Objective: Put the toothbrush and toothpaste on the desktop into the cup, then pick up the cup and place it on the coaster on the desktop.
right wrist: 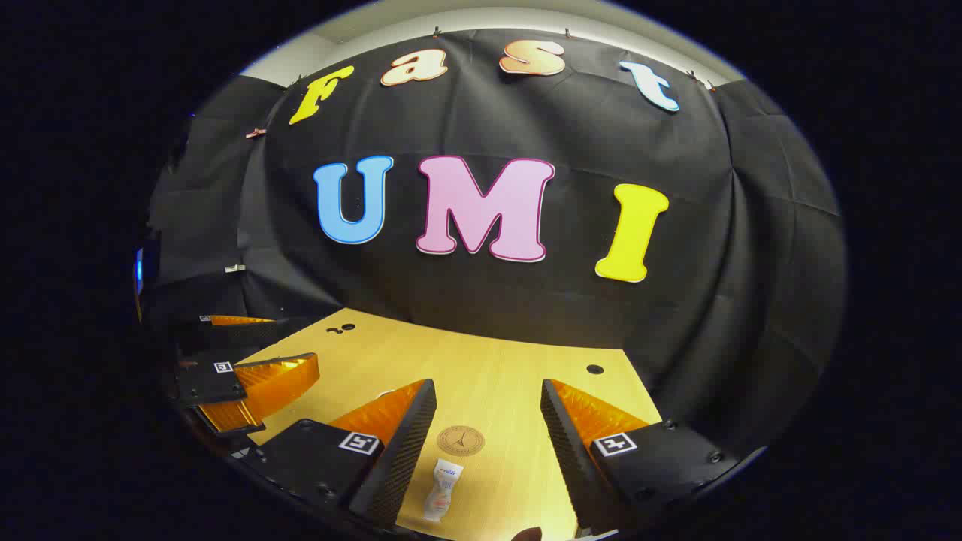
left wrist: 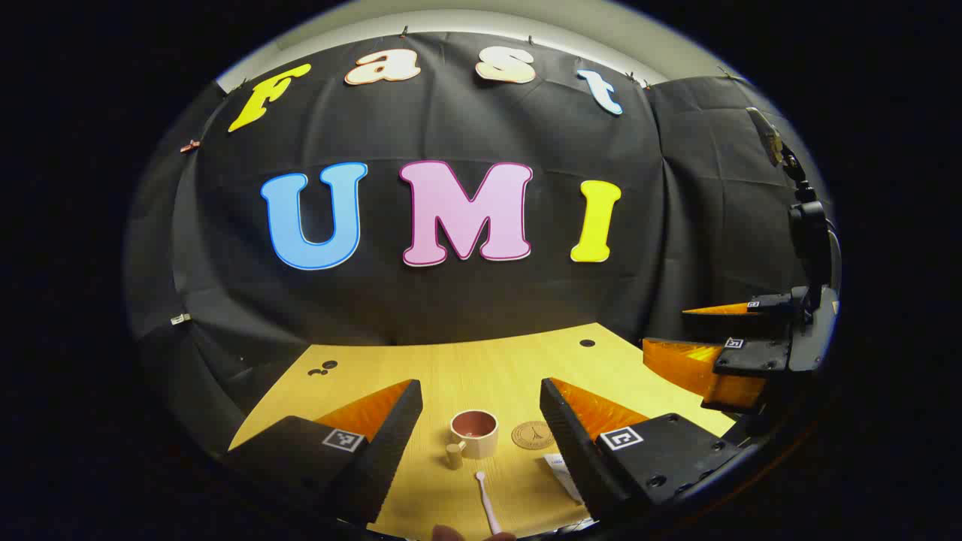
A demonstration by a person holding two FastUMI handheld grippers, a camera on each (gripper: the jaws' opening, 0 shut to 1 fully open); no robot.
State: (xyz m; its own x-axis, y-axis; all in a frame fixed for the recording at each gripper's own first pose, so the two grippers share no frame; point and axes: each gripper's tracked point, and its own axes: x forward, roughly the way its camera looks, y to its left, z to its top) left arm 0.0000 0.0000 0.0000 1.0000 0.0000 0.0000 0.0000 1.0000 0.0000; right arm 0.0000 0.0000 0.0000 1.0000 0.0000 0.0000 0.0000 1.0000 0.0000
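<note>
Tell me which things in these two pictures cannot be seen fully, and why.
- Toothbrush, left gripper view: handle end cut off by the bottom edge.
- Toothpaste, left gripper view: partly hidden behind the left gripper.
- Coaster, right gripper view: printed emblem too small to make out.
- Cup, left gripper view: bottom inside not visible.

A pale wood-grain counter (left wrist: pixel 481 368) carries everything, with small dark round holes near its far edge. A cream cup (left wrist: pixel 474 433) with a brownish inside stands upright on it, handle toward the near side. Just to the right of the cup lies a round tan coaster (left wrist: pixel 533 434), flat and apart from it. Nearer than the cup lies a white toothbrush (left wrist: pixel 487 502). Near the coaster, on its near side, a small white toothpaste tube (right wrist: pixel 443 490) lies flat.
</note>
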